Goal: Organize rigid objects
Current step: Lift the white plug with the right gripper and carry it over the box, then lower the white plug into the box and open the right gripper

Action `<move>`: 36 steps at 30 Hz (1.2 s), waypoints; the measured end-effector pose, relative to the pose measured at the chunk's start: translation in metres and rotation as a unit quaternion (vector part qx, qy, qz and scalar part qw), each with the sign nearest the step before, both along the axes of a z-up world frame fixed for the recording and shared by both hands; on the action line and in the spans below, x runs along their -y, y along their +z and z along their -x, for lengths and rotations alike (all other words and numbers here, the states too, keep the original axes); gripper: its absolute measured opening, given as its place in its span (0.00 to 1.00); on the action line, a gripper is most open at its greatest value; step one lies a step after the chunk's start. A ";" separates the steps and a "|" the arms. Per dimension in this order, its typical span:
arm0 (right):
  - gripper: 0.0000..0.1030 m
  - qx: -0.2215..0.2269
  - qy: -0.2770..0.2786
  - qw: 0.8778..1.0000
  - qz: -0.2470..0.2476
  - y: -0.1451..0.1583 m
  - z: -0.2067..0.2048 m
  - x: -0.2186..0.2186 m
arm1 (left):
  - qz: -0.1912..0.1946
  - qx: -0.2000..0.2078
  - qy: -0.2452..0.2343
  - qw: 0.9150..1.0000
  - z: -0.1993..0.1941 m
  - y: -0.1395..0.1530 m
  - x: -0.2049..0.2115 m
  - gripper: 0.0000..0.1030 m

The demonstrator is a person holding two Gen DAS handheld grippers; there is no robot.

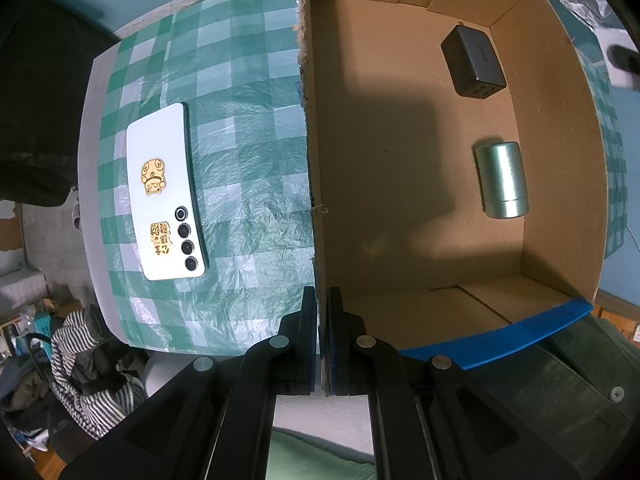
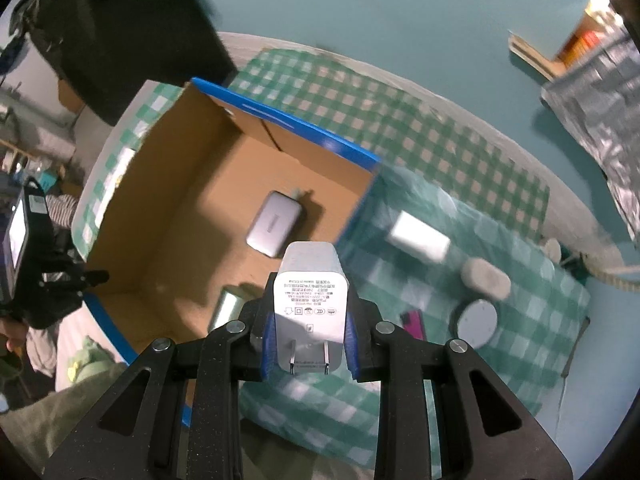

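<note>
An open cardboard box [image 1: 316, 168] with blue-taped rims stands on the green checked tablecloth; it also shows in the right wrist view [image 2: 132, 208]. Inside lie a dark charger block [image 1: 472, 62] and a pale green metal cylinder [image 1: 502, 179]. My left gripper [image 1: 322, 300] is shut on the box's left wall. My right gripper [image 2: 310, 316] is shut on a white plug charger [image 2: 310, 292], held above the box's near right corner, prongs facing the camera. A white phone [image 1: 166, 192] with gold stickers lies left of the box.
Right of the box lie a white block [image 2: 418, 238], an oval white case [image 2: 486, 278], a round grey tin [image 2: 476, 322] and a pink item [image 2: 414, 324]. The table edge [image 1: 90, 184] runs close behind the phone. A crinkled silver bag [image 2: 596, 120] stands at far right.
</note>
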State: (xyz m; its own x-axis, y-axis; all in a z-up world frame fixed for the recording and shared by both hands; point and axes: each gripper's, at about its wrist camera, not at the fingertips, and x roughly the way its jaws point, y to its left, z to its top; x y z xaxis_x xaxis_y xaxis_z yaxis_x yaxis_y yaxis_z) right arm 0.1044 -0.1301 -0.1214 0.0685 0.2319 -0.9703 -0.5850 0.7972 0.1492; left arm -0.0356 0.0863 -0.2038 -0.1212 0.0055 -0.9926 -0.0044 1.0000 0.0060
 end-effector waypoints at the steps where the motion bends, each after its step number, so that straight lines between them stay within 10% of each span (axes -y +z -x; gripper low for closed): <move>1: 0.25 0.000 0.005 1.000 0.000 -0.001 -0.001 -0.005 | 0.000 0.000 0.001 1.000 0.000 0.000 0.000 0.04; 36: 0.26 -0.050 0.064 0.994 0.073 -0.080 0.005 -0.057 | 0.002 -0.001 0.006 1.000 0.000 0.000 -0.002 0.04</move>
State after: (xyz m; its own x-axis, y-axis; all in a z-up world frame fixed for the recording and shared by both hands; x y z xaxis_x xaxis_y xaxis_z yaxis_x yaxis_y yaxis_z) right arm 0.0998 -0.0735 -0.2013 -0.0517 0.0877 -0.9948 -0.6712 0.7345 0.0996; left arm -0.0353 0.0881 -0.2039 -0.1223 -0.0004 -0.9925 -0.0162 0.9999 0.0016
